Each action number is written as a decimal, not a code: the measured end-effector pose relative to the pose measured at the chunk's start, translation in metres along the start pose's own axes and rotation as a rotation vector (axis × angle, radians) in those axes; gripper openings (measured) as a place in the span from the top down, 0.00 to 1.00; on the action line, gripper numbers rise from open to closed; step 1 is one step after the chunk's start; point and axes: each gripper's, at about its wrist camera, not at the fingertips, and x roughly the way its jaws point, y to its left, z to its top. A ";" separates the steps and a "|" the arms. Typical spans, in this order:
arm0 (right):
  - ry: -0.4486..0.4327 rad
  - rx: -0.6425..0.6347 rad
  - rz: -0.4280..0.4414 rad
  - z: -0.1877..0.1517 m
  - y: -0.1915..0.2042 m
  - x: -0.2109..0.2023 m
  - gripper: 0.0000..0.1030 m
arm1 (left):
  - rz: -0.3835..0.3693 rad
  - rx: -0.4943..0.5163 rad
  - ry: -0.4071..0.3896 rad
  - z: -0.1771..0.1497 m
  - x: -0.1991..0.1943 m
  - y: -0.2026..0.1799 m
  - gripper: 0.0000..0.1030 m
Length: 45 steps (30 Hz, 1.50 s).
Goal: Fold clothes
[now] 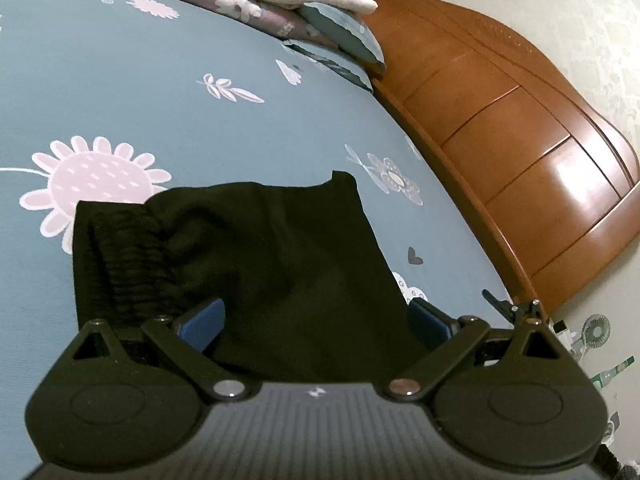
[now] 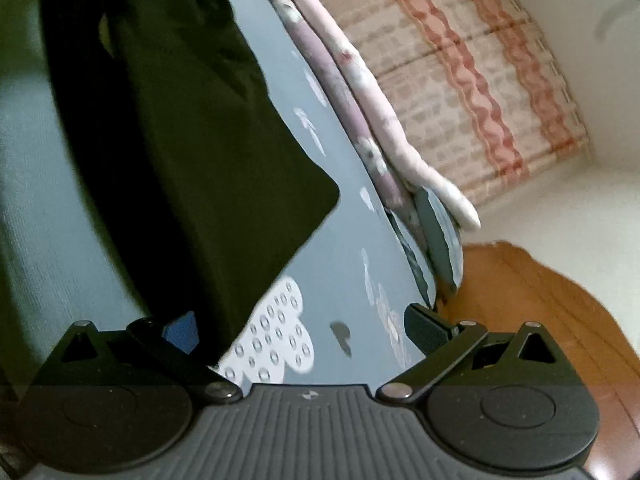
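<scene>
**Concealed and indeterminate items, both wrist views**

1. Black garment (image 1: 280,264): in the left wrist view its near edge passes beneath the left gripper (image 1: 316,320) housing; the extent below cannot be told. In the right wrist view its far end is cut by the top edge and merges into shadow.
2. Right gripper (image 2: 304,330): the left blue pad is partly masked by the garment; contact cannot be confirmed.
3. Curtain (image 2: 472,92): blurred, pattern indistinct.
4. Small items at the left view's right margin, including a fan (image 1: 596,330) and bottle (image 1: 612,372): too small to detail.
5. Headboard (image 1: 520,152): lower end cut off.
</scene>
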 end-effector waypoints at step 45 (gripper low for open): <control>-0.066 1.001 0.716 -0.003 -0.069 0.112 0.00 | -0.003 0.061 0.168 0.063 0.135 -0.043 0.06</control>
